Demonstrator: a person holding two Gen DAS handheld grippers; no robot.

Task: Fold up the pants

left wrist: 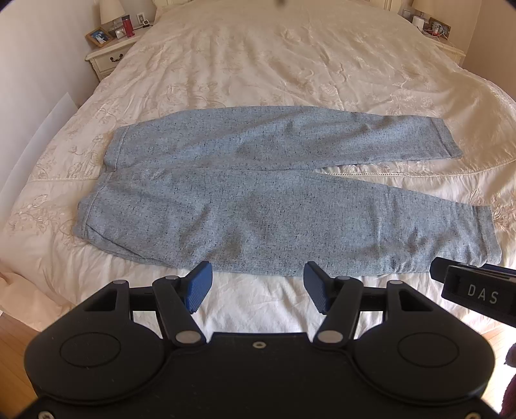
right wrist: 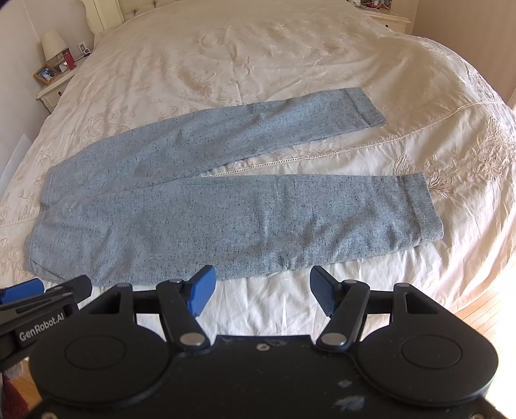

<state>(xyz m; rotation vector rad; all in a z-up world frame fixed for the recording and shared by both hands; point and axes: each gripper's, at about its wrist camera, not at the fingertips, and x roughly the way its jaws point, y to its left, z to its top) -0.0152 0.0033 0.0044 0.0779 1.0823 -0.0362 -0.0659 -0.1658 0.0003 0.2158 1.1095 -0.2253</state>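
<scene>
- Grey-blue speckled pants (left wrist: 258, 193) lie flat on a cream embroidered bedspread (left wrist: 258, 64), just ahead of both sets of fingers, waistband to their left, cuffs to their right.
- Left gripper (left wrist: 258, 288): blue pads spread wide, nothing between them, hovering above the near hem edge.
- Right gripper (right wrist: 262, 291): fingers likewise spread, empty, beside the near leg.

This is a bedroom in a home. A wide bed (left wrist: 258, 64) fills most of the view, covered by a cream quilt (right wrist: 258, 64) with stitched flowers. Beside it stands a pale nightstand (left wrist: 109, 56) carrying a lamp (left wrist: 111, 11), a framed photo (left wrist: 98, 37) and a red bottle (left wrist: 128, 27). A second nightstand (left wrist: 448, 43) with small clutter stands on the other side. Wood flooring (right wrist: 483, 306) shows at the bed's foot.
</scene>
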